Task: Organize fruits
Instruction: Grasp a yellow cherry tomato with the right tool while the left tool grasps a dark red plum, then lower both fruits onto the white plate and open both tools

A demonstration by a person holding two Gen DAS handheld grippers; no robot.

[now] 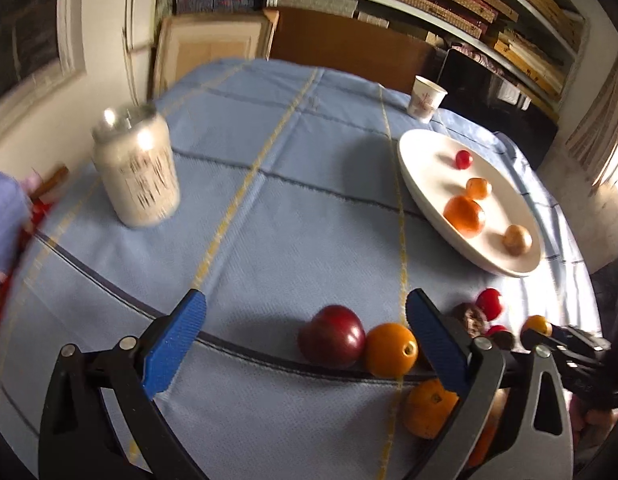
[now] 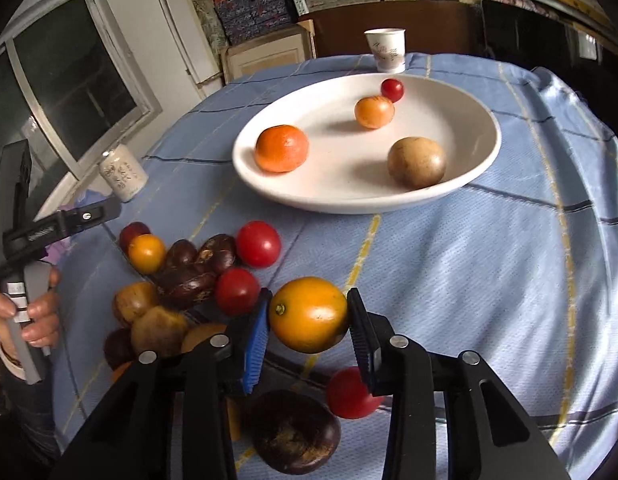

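A white plate (image 2: 349, 202) holds an orange fruit (image 2: 282, 148), a smaller orange one (image 2: 374, 112), a brown round fruit (image 2: 417, 162) and a small red one (image 2: 392, 90). Near the table's front edge lies a loose pile of red, orange, brown and dark fruits (image 2: 197, 276). My right gripper (image 2: 309, 320) is shut on a yellow-orange fruit (image 2: 309, 314), one pad on each side of it. My left gripper (image 1: 307, 304) stands open above the cloth, and a dark red plum (image 1: 333, 336) and an orange fruit (image 1: 391, 348) lie between its blue fingers (image 1: 181, 340), untouched.
A white jar (image 1: 137, 168) stands at the left of the blue checked tablecloth (image 1: 269, 200). A paper cup (image 1: 425, 98) sits at the far edge behind the plate. A hand (image 2: 37, 320) holds the left gripper's handle. Shelves and boxes stand beyond the table.
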